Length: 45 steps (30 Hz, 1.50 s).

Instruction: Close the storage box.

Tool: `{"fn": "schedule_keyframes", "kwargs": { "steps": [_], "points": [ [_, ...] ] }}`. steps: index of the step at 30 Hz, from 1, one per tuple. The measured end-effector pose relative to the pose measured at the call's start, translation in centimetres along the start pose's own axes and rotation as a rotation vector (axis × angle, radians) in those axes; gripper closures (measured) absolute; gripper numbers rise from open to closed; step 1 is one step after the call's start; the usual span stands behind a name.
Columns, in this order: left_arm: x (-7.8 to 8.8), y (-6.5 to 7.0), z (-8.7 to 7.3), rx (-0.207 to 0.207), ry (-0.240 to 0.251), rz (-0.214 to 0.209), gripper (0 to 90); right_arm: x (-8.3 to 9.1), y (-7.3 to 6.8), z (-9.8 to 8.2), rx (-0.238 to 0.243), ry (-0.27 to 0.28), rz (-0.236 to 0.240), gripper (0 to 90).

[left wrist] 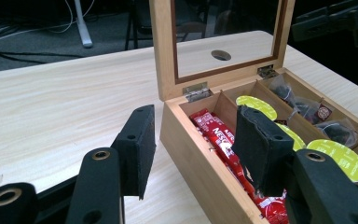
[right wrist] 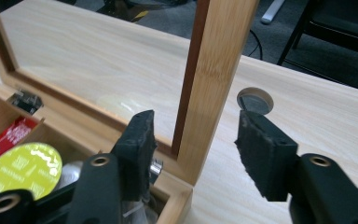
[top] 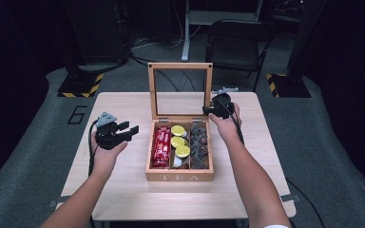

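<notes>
A wooden tea box (top: pixel 179 176) stands open at the middle of the table, its glass lid (top: pixel 180 66) upright. It holds red packets (top: pixel 161 146) on the left, yellow-green capsules (top: pixel 178 141) in the middle and dark tea bags (top: pixel 199 145) on the right. My left gripper (top: pixel 132 130) hovers at the box's left side, open; in the left gripper view (left wrist: pixel 193 140) one jaw is outside the wall and the other over the red packets (left wrist: pixel 223 140). My right gripper (right wrist: pixel 196 140) is open, with the lid's right frame post (right wrist: pixel 214 70) between its jaws and a gap on both sides.
The light wooden table (top: pixel 123 190) has bare surface left, right and in front of the box. A round cable hole (right wrist: pixel 255 100) sits behind the lid. A black chair (top: pixel 237 42) and a metal stand (top: pixel 186 33) are on the floor beyond the table.
</notes>
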<state>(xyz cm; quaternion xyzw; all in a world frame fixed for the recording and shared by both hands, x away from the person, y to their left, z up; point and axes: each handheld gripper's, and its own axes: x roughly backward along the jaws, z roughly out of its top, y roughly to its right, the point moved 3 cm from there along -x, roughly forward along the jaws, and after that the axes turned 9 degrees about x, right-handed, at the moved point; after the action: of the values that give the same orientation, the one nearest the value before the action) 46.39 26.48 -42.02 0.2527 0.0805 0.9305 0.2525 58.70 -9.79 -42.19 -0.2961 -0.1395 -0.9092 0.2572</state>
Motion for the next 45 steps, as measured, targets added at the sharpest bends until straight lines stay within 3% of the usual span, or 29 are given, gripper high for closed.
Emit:
{"fn": "schedule_keyframes", "kwargs": {
  "steps": [6,17,23,33,45],
  "points": [
    [-0.1,-0.4,-0.4,0.018,-0.001,0.009,47.2,1.2,0.1,-0.8,0.048,-0.007,-0.012,42.1],
    [-0.2,-0.1,-0.5,0.008,-0.003,-0.012,46.8,3.2,0.1,-2.9,0.095,-0.005,0.017,38.0],
    [-0.1,-0.1,-0.6,-0.001,-0.006,-0.012,46.7,4.5,-1.1,-3.2,0.157,0.011,0.054,37.1],
    [0.6,-0.4,-0.8,-0.005,-0.016,-0.01,46.1,6.0,-3.7,-3.0,0.201,0.039,0.15,34.7],
    [0.8,-0.4,-1.3,-0.003,-0.027,-0.024,45.8,6.3,-6.9,-2.9,0.287,0.048,0.242,34.7]
  ]
}}
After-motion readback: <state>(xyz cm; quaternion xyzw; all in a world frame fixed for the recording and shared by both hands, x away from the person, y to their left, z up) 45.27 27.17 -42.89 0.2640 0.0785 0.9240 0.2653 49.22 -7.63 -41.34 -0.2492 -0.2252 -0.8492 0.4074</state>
